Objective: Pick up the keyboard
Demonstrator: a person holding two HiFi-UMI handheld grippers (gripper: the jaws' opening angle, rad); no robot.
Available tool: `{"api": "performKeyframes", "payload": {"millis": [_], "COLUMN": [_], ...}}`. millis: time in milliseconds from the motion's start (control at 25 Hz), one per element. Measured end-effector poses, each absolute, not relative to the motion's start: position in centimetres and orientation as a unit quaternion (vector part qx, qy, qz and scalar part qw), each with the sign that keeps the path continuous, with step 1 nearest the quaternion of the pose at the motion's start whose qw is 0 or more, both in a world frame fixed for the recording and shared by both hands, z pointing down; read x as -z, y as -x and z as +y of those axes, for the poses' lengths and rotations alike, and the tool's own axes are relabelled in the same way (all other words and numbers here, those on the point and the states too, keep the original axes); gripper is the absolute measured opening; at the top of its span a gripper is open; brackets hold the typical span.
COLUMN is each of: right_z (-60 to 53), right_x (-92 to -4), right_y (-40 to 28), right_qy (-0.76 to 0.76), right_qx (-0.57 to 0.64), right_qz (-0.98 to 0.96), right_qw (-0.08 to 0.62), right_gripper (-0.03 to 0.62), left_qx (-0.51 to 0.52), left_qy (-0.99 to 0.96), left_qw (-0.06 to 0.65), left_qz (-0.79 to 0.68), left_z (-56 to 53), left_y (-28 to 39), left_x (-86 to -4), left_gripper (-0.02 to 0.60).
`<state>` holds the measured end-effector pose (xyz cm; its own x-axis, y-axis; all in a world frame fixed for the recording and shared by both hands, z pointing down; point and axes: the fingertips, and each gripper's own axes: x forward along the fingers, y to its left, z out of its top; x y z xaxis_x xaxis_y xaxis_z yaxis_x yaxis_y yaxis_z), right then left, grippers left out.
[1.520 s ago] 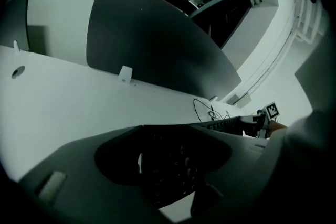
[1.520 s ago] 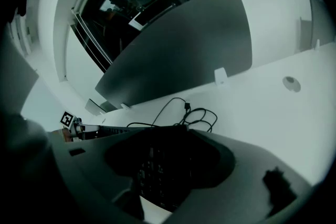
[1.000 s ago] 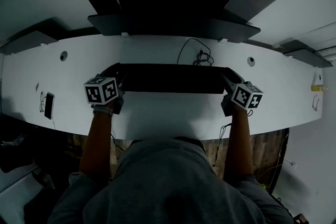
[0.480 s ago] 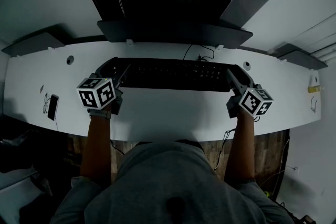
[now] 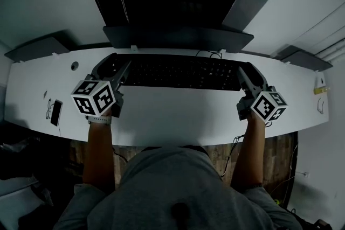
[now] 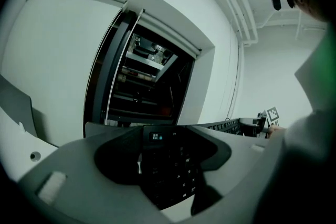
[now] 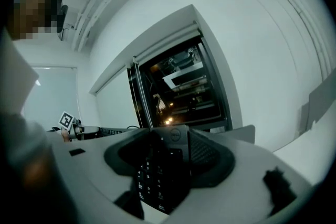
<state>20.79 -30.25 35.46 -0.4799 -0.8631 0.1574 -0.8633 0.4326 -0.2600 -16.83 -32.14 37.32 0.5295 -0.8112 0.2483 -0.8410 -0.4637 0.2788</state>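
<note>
A long black keyboard (image 5: 180, 72) hangs across the back of the white desk (image 5: 172, 116), its keys facing up toward me. My left gripper (image 5: 115, 70) is shut on its left end and my right gripper (image 5: 247, 74) is shut on its right end. In the left gripper view the Esc-key corner of the keyboard (image 6: 168, 165) sits clamped between the grey jaws of the left gripper (image 6: 169, 168). In the right gripper view the number-pad end of the keyboard (image 7: 157, 173) fills the gap of the right gripper (image 7: 160, 178). Whether the keyboard touches the desk is hidden.
A phone (image 5: 55, 112) with a cable lies at the desk's left end. A dark ledge (image 5: 178, 36) under a tall dark window runs just behind the keyboard. Cables (image 5: 211, 54) trail behind it. A small yellow object (image 5: 319, 91) sits at the far right.
Both grippers and the keyboard have moved away from me toward the dark ledge. The keyboard's key face, seen as a plain dark slab a second ago, now shows its keys.
</note>
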Motion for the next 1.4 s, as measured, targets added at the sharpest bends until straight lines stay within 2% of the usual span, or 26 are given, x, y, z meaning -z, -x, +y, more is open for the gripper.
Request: {"api": "performKeyframes", "payload": {"millis": [680, 1400], "right_z": [-32.1, -30.6], "right_x": [-24.5, -22.1], "right_y": [-20.6, -19.4], "right_qy": [-0.5, -0.487], "right_qx": [-0.075, -0.026], "right_qz": [-0.862, -0.871], "right_qw": [-0.042, -0.063], "right_gripper": [0.235, 0.235], "left_qx": [0.007, 0.037], "left_qy": [-0.863, -0.865], "left_qw": [0.106, 0.056], "left_qz": [-0.494, -0.497], "left_z": [-33.8, -32.1], "left_y": [17.0, 18.2], "left_x": [-25.9, -23.2], "left_gripper": [0.245, 0.247]}}
